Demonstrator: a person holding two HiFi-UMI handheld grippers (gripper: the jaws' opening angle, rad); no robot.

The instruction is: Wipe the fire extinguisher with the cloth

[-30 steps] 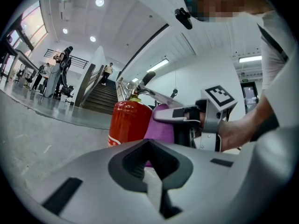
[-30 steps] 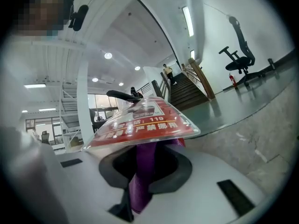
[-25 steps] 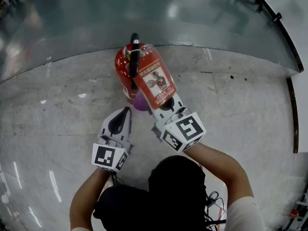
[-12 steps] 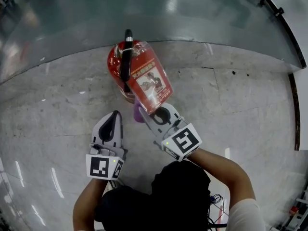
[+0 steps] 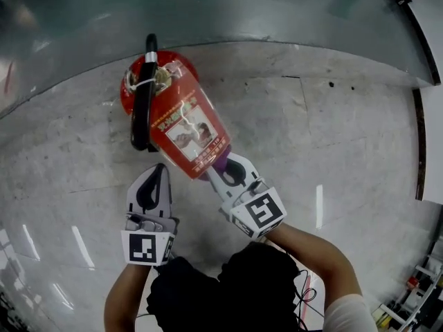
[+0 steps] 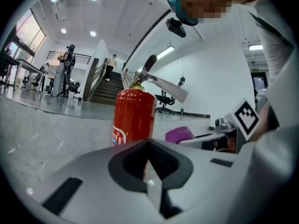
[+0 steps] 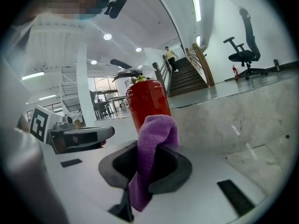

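The fire extinguisher (image 5: pixel 127 92) stood upright on the stone floor (image 5: pixel 311 151), at eleven o'clock from the right hand-held gripper (image 5: pixel 232 175), which pinched the purple cloth (image 7: pixel 156 139). The left hand-held gripper (image 5: pixel 154 185) was closed and empty. Stairs (image 7: pixel 187 78) rose beyond.

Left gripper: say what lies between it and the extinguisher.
Only bare floor separates the left gripper from the extinguisher, as the left gripper view shows.
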